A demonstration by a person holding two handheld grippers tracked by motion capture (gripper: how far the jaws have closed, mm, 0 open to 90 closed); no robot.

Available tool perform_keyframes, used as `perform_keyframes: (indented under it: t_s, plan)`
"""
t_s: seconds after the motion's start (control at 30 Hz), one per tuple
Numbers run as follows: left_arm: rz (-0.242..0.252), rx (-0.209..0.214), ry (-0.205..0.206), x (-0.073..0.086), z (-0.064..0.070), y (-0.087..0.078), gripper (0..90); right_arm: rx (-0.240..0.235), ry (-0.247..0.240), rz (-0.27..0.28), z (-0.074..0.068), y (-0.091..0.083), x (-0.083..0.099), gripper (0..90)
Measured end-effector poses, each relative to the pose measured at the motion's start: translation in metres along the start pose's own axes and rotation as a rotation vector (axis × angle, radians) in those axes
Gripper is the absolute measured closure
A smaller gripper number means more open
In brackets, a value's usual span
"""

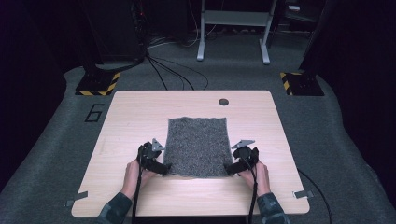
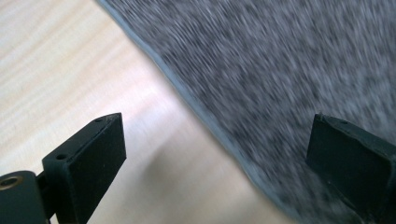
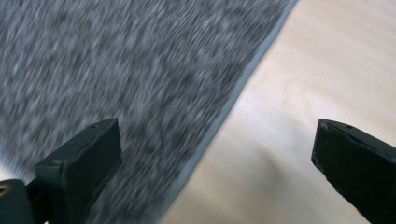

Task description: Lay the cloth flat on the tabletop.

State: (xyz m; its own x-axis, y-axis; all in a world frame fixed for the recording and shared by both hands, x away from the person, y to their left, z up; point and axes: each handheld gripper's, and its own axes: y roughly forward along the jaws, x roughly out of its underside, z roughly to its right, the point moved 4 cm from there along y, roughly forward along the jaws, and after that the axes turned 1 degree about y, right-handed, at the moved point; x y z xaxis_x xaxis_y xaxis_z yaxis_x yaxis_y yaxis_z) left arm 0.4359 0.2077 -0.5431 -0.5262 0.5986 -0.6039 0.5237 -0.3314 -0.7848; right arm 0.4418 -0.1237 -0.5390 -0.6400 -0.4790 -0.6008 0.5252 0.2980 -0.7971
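Note:
A speckled grey cloth lies flat in the middle of the light wooden table. My left gripper is at the cloth's near left corner, open, its jaws straddling the cloth's left edge. At the near right corner my right gripper is open too, one jaw over the cloth and one over bare wood. Nothing is held between either pair of jaws. A hand holds each gripper from the table's near side.
A small dark round hole sits near the table's far edge. Bare wood surrounds the cloth on all sides. Beyond the table are floor cables, a grey frame and yellow-black striped stand bases.

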Motion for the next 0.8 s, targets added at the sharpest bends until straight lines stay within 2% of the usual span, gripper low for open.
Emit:
perform_keyframes:
  t_s: [0.03,0.1,0.13,0.23,0.3,0.33,0.37,0.4,0.47,0.63,0.7,0.73,0.77,0.8]
  plan:
    - [0.004,-0.004,-0.002,0.003,0.002,0.000,4.7,0.015,-0.002,-0.013,-0.001,-0.001,0.005,1.9]
    - [0.021,0.002,-0.014,0.006,0.001,0.000,4.8,0.011,0.006,-0.016,0.000,0.000,0.011,1.7]
    - [0.012,0.006,-0.014,0.006,0.000,-0.001,4.6,0.002,0.021,-0.011,0.002,-0.001,0.013,1.7]
    - [0.013,0.009,-0.013,0.007,0.000,-0.001,4.4,0.005,0.028,-0.002,0.003,-0.004,0.018,1.6]
    - [0.018,-0.005,-0.009,0.008,0.001,-0.002,4.4,0.008,0.031,0.002,0.003,-0.006,0.022,1.4]
    - [0.010,0.005,-0.012,0.009,0.002,-0.003,4.4,0.005,0.035,0.010,0.003,-0.007,0.024,1.4]
    - [0.030,-0.002,-0.015,0.009,0.003,-0.002,4.4,0.001,0.038,0.013,0.003,-0.007,0.026,1.3]
    - [0.017,0.011,-0.012,0.010,0.003,-0.004,4.5,-0.001,0.039,0.025,0.004,-0.007,0.027,1.2]
    - [0.013,0.012,-0.016,0.012,0.005,-0.006,4.5,-0.011,0.052,0.030,0.005,-0.007,0.028,0.7]
    - [0.023,0.013,-0.021,0.016,0.007,-0.008,4.5,-0.011,0.044,0.027,0.005,-0.007,0.028,0.7]
    - [0.009,0.014,-0.025,0.016,0.006,-0.009,3.7,-0.011,0.042,0.027,0.005,-0.007,0.028,0.5]
    - [0.015,-0.005,-0.030,0.016,0.006,-0.008,2.0,-0.007,0.045,0.027,0.005,-0.007,0.028,0.0]
    - [0.011,-0.001,-0.032,0.015,0.005,-0.010,0.8,-0.002,0.050,0.027,0.005,-0.007,0.027,0.0]
    - [0.030,-0.011,-0.039,0.015,0.005,-0.010,0.4,-0.002,0.051,0.025,0.005,-0.007,0.027,0.0]
